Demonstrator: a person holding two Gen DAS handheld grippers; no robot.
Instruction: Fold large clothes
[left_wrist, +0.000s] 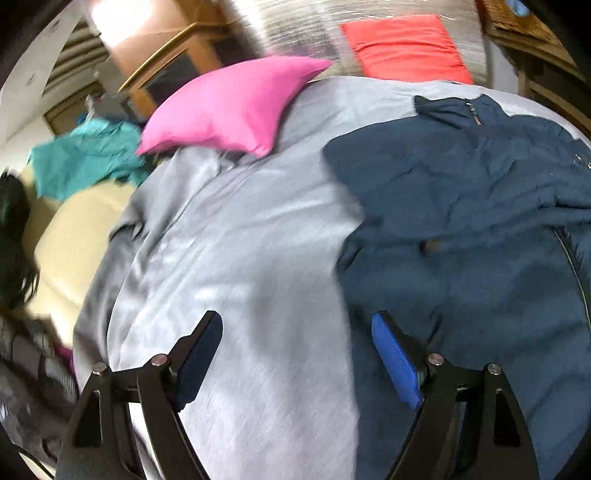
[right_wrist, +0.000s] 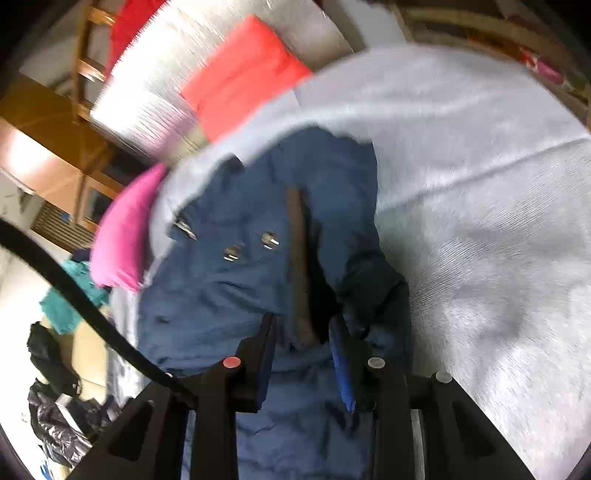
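We hold our right gripper (right_wrist: 304, 332) narrowed around a fold of the navy jacket (right_wrist: 236, 280), which lies spread on the grey bedsheet (right_wrist: 480, 184), while our left gripper (left_wrist: 295, 332) hangs wide and empty over the sheet beside it, a pink pillow (left_wrist: 229, 107) farther off.

Pink pillow (left_wrist: 229, 107), red cushion (left_wrist: 402, 48), teal cloth (left_wrist: 81, 158)

Navy jacket (right_wrist: 229, 295) between narrowed jaws
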